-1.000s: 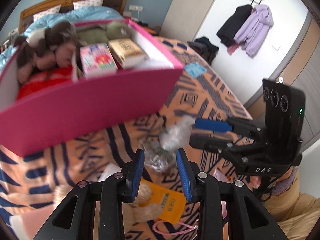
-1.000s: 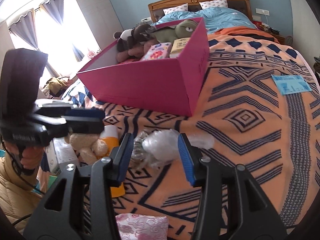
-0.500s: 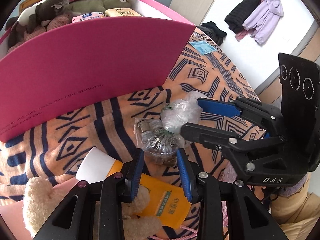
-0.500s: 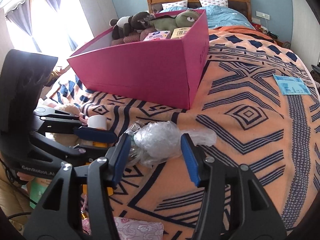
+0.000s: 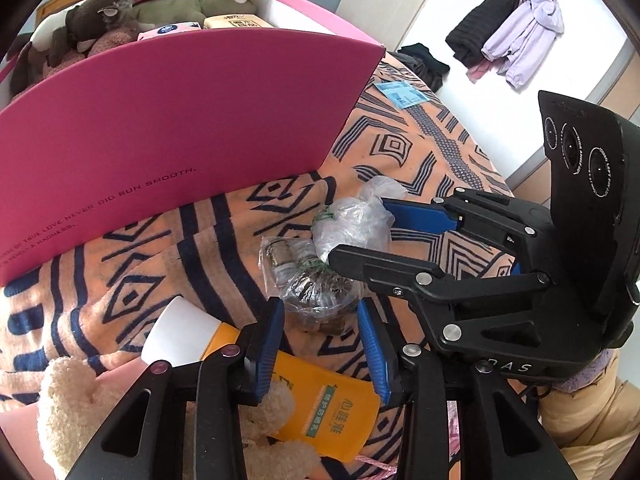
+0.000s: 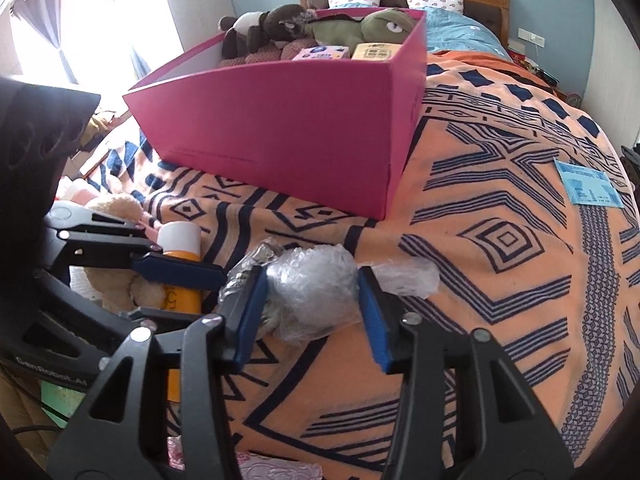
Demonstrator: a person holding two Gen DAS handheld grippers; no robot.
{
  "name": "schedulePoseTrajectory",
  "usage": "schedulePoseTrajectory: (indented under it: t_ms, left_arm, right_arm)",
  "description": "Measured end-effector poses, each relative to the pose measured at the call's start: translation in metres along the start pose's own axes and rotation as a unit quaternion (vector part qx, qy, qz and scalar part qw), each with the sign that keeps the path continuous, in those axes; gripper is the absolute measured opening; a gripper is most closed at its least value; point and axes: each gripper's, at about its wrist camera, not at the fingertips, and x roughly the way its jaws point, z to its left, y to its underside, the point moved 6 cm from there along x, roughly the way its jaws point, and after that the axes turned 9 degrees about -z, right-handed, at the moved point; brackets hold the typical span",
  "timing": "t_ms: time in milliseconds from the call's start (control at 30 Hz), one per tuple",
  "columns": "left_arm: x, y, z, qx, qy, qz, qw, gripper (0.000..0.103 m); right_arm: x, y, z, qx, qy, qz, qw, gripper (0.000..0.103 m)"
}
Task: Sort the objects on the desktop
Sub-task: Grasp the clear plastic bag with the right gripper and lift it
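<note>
One crumpled clear plastic bundle lay on the patterned blanket between the fingers of the right tongs. Their jaws had just been closing and stood narrow, both blue pads against the bundle's sides. A second clear bag, with dark and metallic bits inside, touched the first one. It lay right at the tips of the left tongs, its near end reaching in between them. Those jaws had just been opening a little, stood fairly narrow, and did not press on it. Under the left tongs lay one orange tube with a white cap, and beside and below it one cream plush toy. The two tongs met at an angle over the bags, the left set coming in from the right set's left. Beyond both stood one pink box, open at the top. It held a green plush, a brown plush and two flat packs, one pink and one yellow. Far off to the right of the right tongs, one blue paper lay on the blanket. Past the box, two pillows leaned at the headboard.
</note>
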Motion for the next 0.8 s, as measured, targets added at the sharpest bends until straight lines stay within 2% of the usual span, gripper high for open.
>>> schedulePoseTrajectory:
  t_ms: [367,533,800]
  left_arm:
    - [0.002,-0.002,0.003,-0.007,0.004,0.001,1.0,0.033]
    - [0.003,-0.001,0.003,-0.012,0.011,0.003,0.9999,0.027]
    - [-0.001,-0.004,0.004,-0.027,0.026,-0.005,0.9993,0.024]
  right_arm:
    - [-0.002,0.003,-0.005,0.03,-0.014,-0.003,0.999,0.036]
    - [-0.005,0.005,-0.01,0.058,-0.03,-0.005,0.998,0.033]
    - [-0.012,0.005,-0.011,0.095,-0.055,-0.018,0.994,0.029]
